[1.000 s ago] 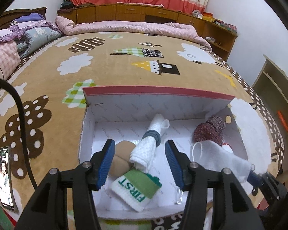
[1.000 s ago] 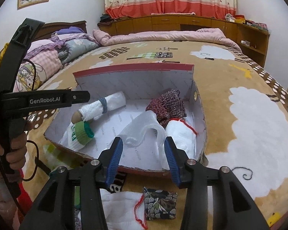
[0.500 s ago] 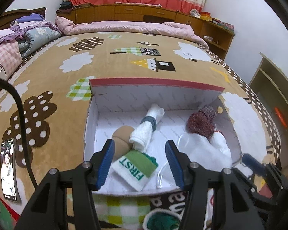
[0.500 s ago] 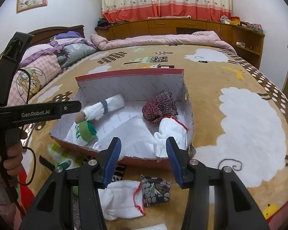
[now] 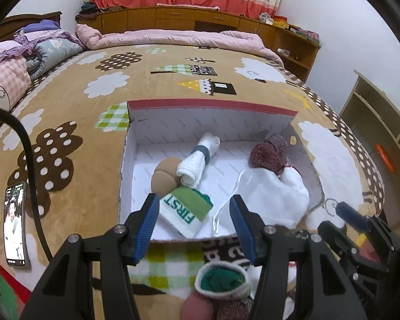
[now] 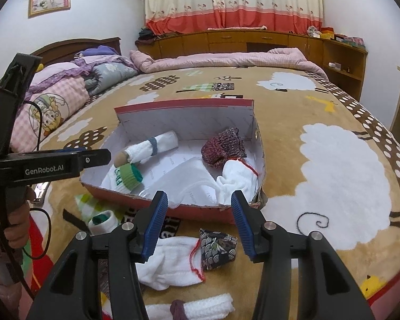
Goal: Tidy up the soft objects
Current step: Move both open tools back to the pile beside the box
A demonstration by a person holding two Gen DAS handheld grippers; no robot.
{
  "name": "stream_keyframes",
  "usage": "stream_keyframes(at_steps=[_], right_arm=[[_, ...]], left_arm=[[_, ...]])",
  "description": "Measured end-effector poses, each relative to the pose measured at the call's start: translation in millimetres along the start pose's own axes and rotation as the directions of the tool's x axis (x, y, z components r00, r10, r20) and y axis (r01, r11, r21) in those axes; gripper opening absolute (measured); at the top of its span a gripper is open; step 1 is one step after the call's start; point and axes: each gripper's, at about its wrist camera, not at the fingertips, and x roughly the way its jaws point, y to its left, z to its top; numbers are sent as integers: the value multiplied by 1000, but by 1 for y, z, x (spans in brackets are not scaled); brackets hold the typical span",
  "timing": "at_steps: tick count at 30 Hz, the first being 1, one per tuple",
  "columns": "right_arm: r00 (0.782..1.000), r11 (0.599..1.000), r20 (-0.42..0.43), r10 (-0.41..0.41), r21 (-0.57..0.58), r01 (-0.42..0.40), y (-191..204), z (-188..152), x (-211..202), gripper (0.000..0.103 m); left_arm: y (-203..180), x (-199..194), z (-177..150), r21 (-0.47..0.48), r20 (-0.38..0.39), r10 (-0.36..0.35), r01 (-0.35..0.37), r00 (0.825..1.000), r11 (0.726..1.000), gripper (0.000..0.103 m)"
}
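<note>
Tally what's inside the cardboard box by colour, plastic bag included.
Inside the cardboard box:
White socks: 2 (grey-banded roll, red-trimmed sock)
Tan sock ball: 1
Green-cuffed "FIRST" sock: 1
Maroon knit sock: 1
Clear plastic bag: 1
Total: 6

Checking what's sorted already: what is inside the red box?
Inside the red box: a banded white roll, a tan ball, a green-cuffed sock, a maroon knit bundle, white socks. Anything beneath them is hidden.

Even, fairly bright indoor light fills both views with soft, faint shadows. Strong fisheye bending curves the edges, dark vignette fills the corners, and focus stays sharp.
</note>
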Motion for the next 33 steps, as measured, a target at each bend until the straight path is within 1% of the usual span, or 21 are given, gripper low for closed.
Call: stream_keyframes(at_steps=[5,12,19,26,33], right_arm=[[1000,1000,-4,1,2,-1,1,-4,-6,51],[1000,1000,2,-1,20,1,-1,-13,-18,51],[1000,1000,-17,0,27,1,-5,-27,-23,51],[999,1000,-51,-4,22,5,-7,-45,-26,51],[997,999,-81,-5,44,9,-9,-62,-31,51]], left_arm=[[-1,-8,-10,3,-9,-18,18,1000,1000,58],[0,-17,-26,0,-21,-23,23,1000,1000,58],[2,-21,-45,-1,-40,-28,28,999,1000,58],[9,-18,-65,-15,-73,-13,12,997,1000,58],[22,-11,-85,-45,-113,-2,-3,994,999,58]])
